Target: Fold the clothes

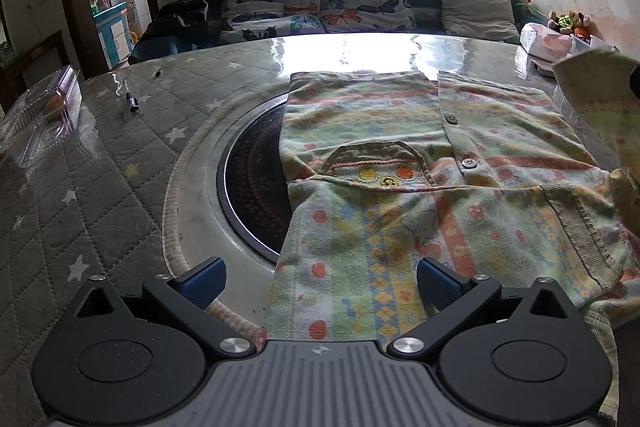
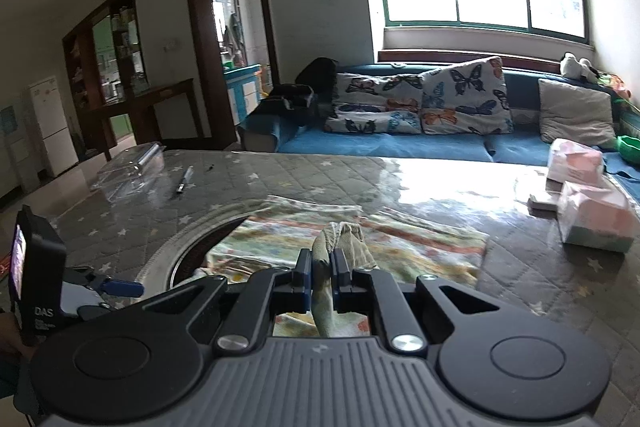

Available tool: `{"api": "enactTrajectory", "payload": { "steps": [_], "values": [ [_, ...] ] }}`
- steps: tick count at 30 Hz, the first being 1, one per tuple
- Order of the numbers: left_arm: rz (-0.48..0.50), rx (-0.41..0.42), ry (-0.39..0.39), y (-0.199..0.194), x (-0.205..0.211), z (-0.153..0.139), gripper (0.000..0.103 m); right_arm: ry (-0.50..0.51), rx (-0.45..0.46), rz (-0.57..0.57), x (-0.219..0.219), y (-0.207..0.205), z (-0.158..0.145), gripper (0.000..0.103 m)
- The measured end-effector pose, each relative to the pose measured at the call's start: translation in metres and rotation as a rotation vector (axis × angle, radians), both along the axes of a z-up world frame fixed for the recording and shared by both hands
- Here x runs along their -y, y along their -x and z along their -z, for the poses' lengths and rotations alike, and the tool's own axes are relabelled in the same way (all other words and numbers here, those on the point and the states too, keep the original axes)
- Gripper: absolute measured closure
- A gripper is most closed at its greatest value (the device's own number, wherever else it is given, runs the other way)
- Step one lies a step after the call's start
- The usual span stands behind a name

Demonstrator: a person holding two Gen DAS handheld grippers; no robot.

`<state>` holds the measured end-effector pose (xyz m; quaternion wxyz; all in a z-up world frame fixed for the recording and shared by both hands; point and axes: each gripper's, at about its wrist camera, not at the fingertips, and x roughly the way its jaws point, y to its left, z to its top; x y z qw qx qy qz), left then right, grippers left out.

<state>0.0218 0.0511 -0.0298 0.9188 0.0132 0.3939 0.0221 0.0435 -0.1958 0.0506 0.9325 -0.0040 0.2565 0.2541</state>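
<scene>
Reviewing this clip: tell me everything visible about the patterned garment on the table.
The child's shirt is soft, worn knit cloth, pale green with orange, yellow and blue striped prints. It has a snap-button placket, a ribbed olive collar and olive cuff trim. It lies mostly flat on the quilted table cover, partly over the round black inset cooktop. One part is already folded across its near side. The right gripper is shut on a bunched edge, lifted off the table. The left gripper is open over the near end.
</scene>
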Motion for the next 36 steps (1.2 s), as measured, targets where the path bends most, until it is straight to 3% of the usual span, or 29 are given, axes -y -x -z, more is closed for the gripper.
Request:
{"api": "enactTrajectory", "payload": {
  "steps": [17, 33, 36],
  "values": [
    [0.003, 0.000, 0.006, 0.001, -0.001, 0.000, 0.000, 0.005, -0.008, -0.104, -0.044, -0.003, 0.001, 0.095],
    [-0.006, 0.002, 0.008, 0.001, -0.006, -0.001, 0.000, 0.045, -0.076, -0.207, -0.082, 0.001, 0.024, 0.094],
    [-0.012, 0.004, 0.008, 0.002, -0.009, -0.002, 0.000, 0.054, -0.090, -0.231, -0.088, 0.003, 0.028, 0.090]
  ]
}}
